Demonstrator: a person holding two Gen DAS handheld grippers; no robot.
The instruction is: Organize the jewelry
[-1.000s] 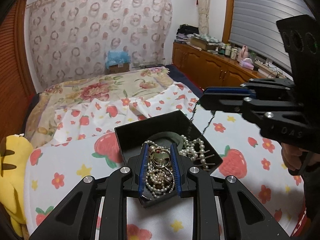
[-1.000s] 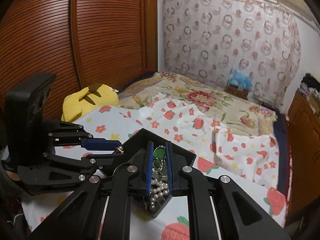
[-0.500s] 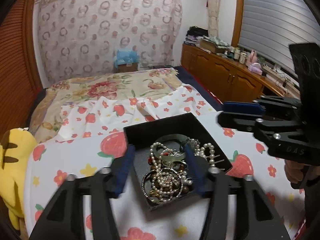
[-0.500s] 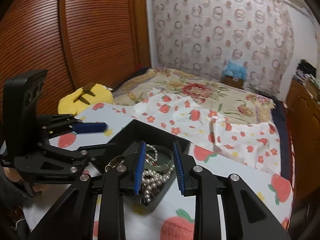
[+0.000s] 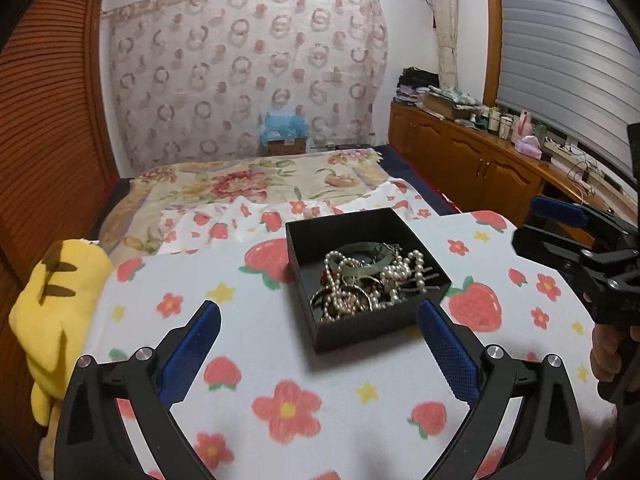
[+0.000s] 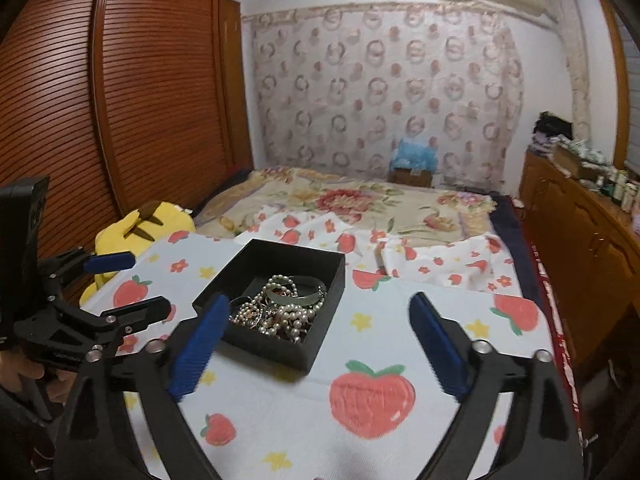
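Note:
A black open box [image 5: 360, 334] sits on the strawberry-print cloth. It holds a tangle of pearl strands [image 5: 340, 304] and a pale green bangle [image 5: 362, 268]. My left gripper [image 5: 318, 312] is drawn back just short of the box's near edge. Its jaws are opening wide and grip nothing. The right gripper [image 5: 528, 222] hovers off the box's right side. In the right wrist view the box [image 6: 276, 346] and its jewelry [image 6: 280, 308] lie ahead. The right gripper [image 6: 318, 302] is opening wide there and presses on nothing. The left gripper [image 6: 146, 282] stands at the left.
The strawberry-print cloth [image 5: 280, 364] covers the near surface, with a floral bedspread [image 5: 240, 184] beyond. A yellow plush toy [image 5: 52, 312] lies at the left edge. A wooden cabinet [image 5: 480, 168] runs along the right and louvred wardrobe doors [image 6: 120, 120] along the left.
Both grippers were narrow over the box and have spread wide and pulled back from it. A thin chain that hung from the right gripper no longer hangs there.

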